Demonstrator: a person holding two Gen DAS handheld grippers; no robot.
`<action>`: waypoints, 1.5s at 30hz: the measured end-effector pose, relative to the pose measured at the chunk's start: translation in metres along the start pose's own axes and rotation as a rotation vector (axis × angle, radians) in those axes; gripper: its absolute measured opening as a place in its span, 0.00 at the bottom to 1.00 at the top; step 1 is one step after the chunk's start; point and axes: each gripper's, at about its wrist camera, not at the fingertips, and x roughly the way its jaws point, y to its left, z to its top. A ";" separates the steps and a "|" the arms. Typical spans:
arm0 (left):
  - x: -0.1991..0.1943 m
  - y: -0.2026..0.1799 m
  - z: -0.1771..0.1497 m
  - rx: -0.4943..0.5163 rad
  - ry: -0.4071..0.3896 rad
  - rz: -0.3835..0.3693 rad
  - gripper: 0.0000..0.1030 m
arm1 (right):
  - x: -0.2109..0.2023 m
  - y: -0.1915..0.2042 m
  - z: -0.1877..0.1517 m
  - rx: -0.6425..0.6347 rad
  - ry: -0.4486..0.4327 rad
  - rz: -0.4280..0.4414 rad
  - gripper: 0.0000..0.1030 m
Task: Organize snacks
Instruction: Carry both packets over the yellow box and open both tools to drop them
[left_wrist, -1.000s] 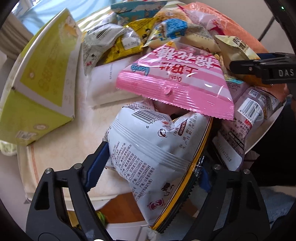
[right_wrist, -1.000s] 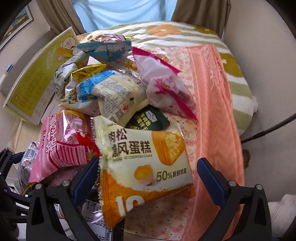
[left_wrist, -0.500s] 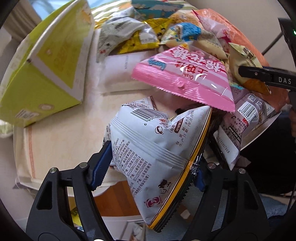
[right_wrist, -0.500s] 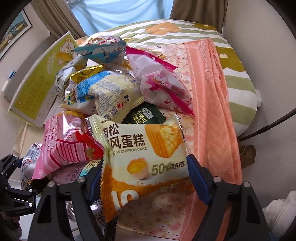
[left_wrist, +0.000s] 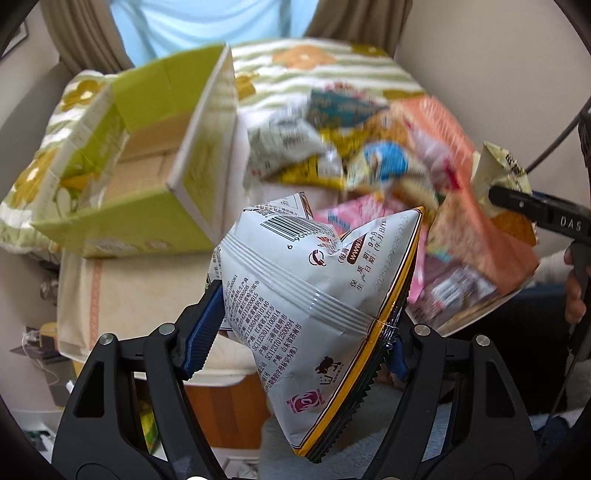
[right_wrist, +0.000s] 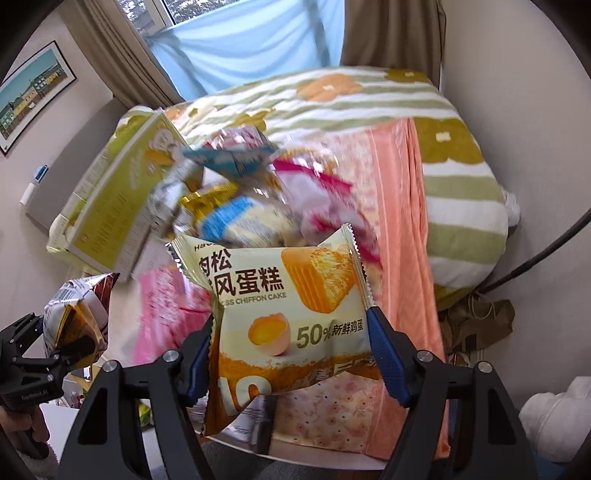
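Nearest the left camera, our left gripper has its jaws pinching a puffed silver-white snack bag across its width, yellow seam edge to the right; we read the grip on the body rather than the corner as a way to keep the air-filled bag from swinging. Our right gripper likewise pinches the chiffon cake packet by its two side seams, blue pads pressed on the crimped edges, so the soft cake inside is probably spared. Both packets hang clear of the surface, lifted out of the heap. Just beyond lies the remaining snack pile, blurred: pink, blue-white, gold and teal wrappers overlapping. To its left stands the green cardboard box, open top toward the left camera, interior apparently bare; we judge it the destination, hence both packets held raised and facing it. The heap rests on a peach cloth spread over a flower-striped blanket. Farther off: brown curtains, a pale blue drape at the window, a framed picture on the left wall.
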 end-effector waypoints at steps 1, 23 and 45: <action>-0.008 0.002 0.007 -0.002 -0.021 -0.010 0.69 | -0.006 0.004 0.003 -0.007 -0.012 0.004 0.68; -0.037 0.210 0.143 0.090 -0.211 0.020 0.69 | -0.021 0.214 0.123 -0.088 -0.228 0.046 0.68; 0.042 0.274 0.162 0.199 -0.093 0.010 0.99 | 0.071 0.322 0.169 -0.078 -0.147 0.053 0.68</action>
